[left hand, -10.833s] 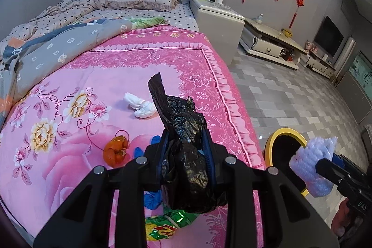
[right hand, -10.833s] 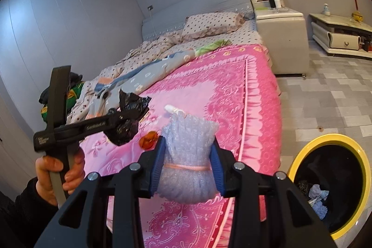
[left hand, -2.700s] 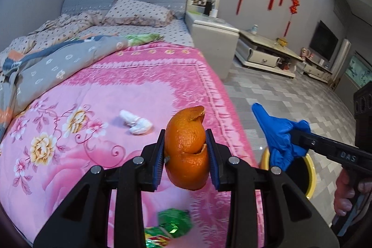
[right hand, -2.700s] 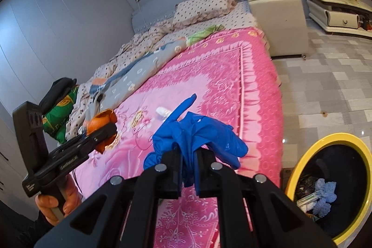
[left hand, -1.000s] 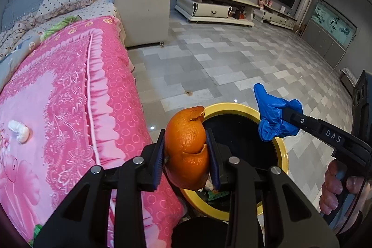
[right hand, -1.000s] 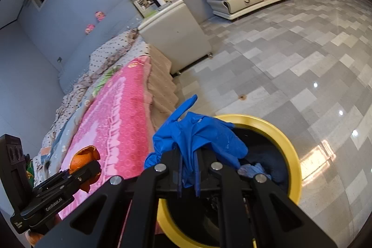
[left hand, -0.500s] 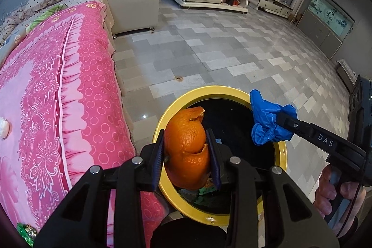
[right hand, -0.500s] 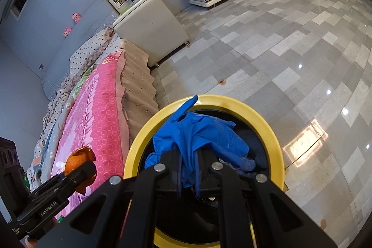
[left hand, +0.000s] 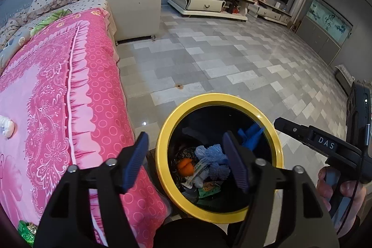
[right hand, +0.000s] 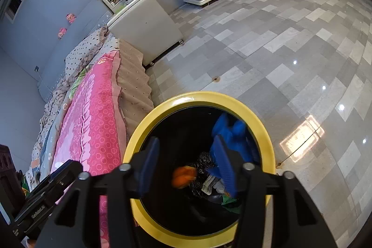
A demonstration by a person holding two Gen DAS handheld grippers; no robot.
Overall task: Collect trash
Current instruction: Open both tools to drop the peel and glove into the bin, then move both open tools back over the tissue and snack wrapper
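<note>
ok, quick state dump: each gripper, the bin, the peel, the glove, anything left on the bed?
left gripper: open, empty, above the bin
right gripper: open, empty, above the bin
bin: uncovered, partly filled with trash
orange peel: inside the bin, on the trash
blue glove: inside the bin, blurred
white wad: lying on the bed
green wrapper: lying on the bed

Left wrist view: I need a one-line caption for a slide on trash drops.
Left gripper, jaws open, above the yellow bin holding orange peel and blue glove, beside the pink bed.

The bin [left hand: 162,141] stands on the floor [left hand: 232,57] just right of the bed [left hand: 58,85].
</note>
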